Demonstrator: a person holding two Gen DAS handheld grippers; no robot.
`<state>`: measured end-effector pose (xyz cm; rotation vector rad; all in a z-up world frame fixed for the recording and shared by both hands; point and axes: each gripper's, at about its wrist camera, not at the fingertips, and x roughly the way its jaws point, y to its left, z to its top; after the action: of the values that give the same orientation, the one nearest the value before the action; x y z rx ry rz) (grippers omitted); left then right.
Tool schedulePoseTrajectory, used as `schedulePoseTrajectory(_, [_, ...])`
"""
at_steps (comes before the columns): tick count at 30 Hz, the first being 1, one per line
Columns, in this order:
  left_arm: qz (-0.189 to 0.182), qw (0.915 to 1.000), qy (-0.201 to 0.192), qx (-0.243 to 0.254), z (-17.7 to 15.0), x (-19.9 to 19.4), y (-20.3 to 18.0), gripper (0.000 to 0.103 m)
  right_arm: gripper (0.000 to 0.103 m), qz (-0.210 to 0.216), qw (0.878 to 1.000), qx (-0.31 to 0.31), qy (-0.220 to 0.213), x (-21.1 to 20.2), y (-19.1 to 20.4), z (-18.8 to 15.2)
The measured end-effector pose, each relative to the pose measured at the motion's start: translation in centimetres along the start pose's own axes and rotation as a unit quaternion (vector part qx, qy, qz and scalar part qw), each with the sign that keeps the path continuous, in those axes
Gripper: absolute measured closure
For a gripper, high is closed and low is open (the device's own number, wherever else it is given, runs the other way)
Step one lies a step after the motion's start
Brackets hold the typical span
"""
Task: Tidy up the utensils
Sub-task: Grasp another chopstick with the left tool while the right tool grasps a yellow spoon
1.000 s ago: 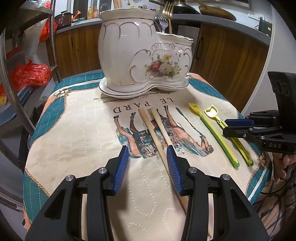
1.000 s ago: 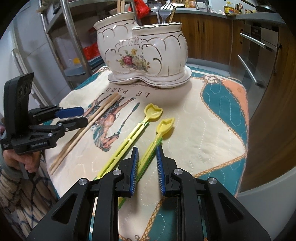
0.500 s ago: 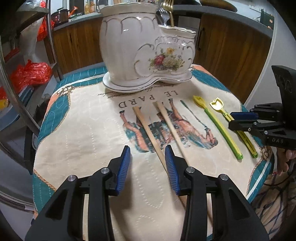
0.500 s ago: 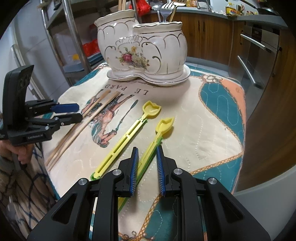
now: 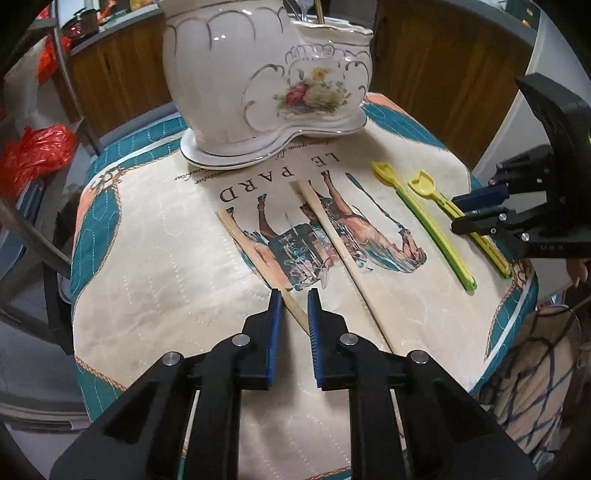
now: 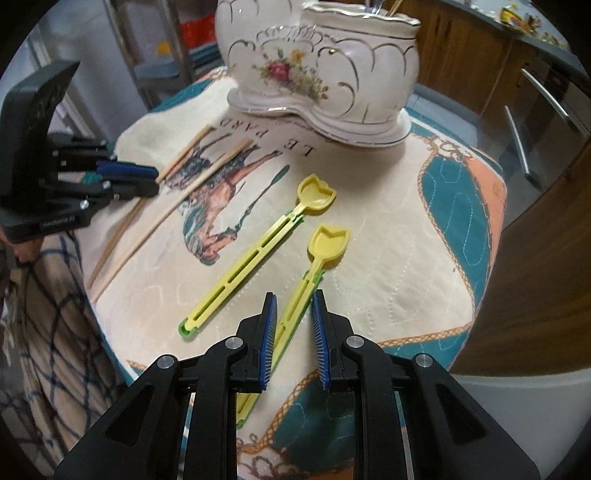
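Observation:
Two wooden chopsticks lie on the printed cloth. The left chopstick [image 5: 251,247] runs slantwise between the blue pads of my left gripper [image 5: 294,295], whose jaws are closing with a gap still showing beside it. The right chopstick [image 5: 343,251] lies just beyond. Two yellow-green plastic utensils lie side by side; the nearer utensil [image 6: 325,243] has its handle between the jaws of my right gripper [image 6: 293,295], which are narrowly open, not pressing. The other utensil [image 6: 251,266] lies to its left. A white floral ceramic holder [image 5: 266,74] stands at the back.
The small table's quilted cloth [image 5: 147,258] drops off on all sides. Wooden cabinets [image 5: 443,74] stand behind, a metal rack [image 5: 66,74] and red bags [image 5: 33,155] at the left. A person's checked clothing [image 6: 48,295] is at the near edge. Fork tines [image 5: 299,7] rise from the holder.
My left jaws have narrowed around the left chopstick, whose far end has swung left, away from its mate. Both grippers have tipped downward. The right jaws keep their gap.

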<state>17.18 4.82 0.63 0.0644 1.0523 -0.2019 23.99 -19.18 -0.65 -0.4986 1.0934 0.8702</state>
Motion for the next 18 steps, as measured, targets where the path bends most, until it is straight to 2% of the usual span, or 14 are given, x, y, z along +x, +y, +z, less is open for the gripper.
schedulePoseTrajectory(12, [-0.016,0.9963,0.079,0.030,0.6,0.0,1.1,0.091,0.082,-0.020,0.995,0.000,0.093,0.5,-0.7,1.8])
schedulePoseTrajectory(13, [-0.014,0.9954,0.090,0.032,0.8,0.1,1.0,0.091,0.080,-0.025,0.995,-0.003,0.099,0.6,-0.6,2.1])
schedulePoseTrajectory(15, [-0.008,0.9935,0.108,0.038,1.3,0.3,0.8,0.091,0.068,-0.052,0.991,-0.013,0.119,0.7,-0.1,2.6])
schedulePoseTrajectory(18, [-0.002,0.9911,0.129,0.032,2.1,0.7,0.7,0.090,0.065,-0.072,0.988,-0.010,0.137,1.0,-0.1,2.9])
